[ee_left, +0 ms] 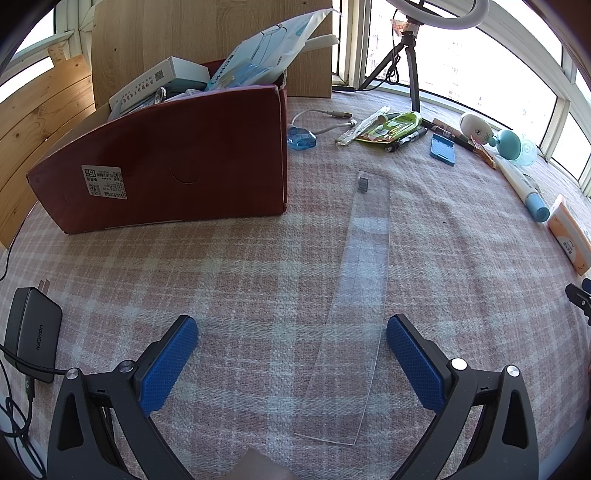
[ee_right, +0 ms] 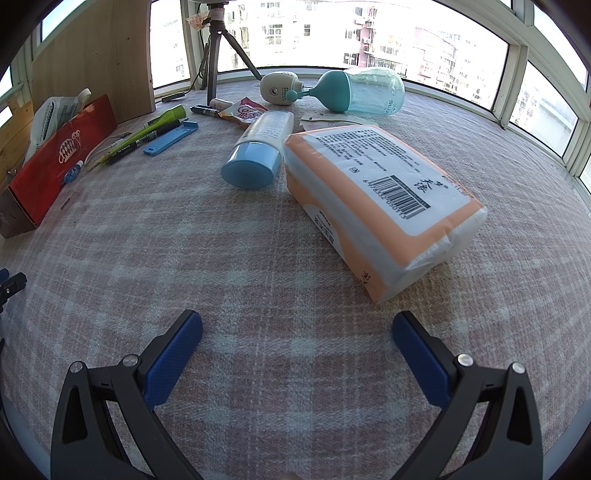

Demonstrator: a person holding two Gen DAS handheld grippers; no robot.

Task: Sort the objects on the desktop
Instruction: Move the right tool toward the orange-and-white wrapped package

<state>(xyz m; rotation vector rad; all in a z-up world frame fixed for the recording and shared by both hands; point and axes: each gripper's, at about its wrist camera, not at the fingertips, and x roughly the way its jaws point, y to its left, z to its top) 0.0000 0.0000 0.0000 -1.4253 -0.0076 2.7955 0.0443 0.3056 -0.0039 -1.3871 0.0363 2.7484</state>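
Observation:
A clear plastic ruler [ee_left: 360,295] lies flat on the checked tablecloth, its near end between the spread fingers of my left gripper [ee_left: 291,328], which is open and holds nothing. A dark red cardboard box [ee_left: 166,162] stuffed with packets and small boxes stands to the far left. My right gripper [ee_right: 297,325] is open above bare cloth. Just beyond it lies an orange tissue pack [ee_right: 380,199], with a white tube with a blue cap [ee_right: 258,151] lying beside it. Pens, a green packet [ee_left: 391,127] and a blue flat case [ee_left: 443,149] are scattered further back.
A black charger [ee_left: 33,332] with its cable sits at the left edge. A tripod [ee_left: 410,55] stands by the windows. A teal-topped bottle [ee_right: 365,90] and a white round device [ee_right: 279,86] lie at the back. A wooden board [ee_left: 207,26] rises behind the box.

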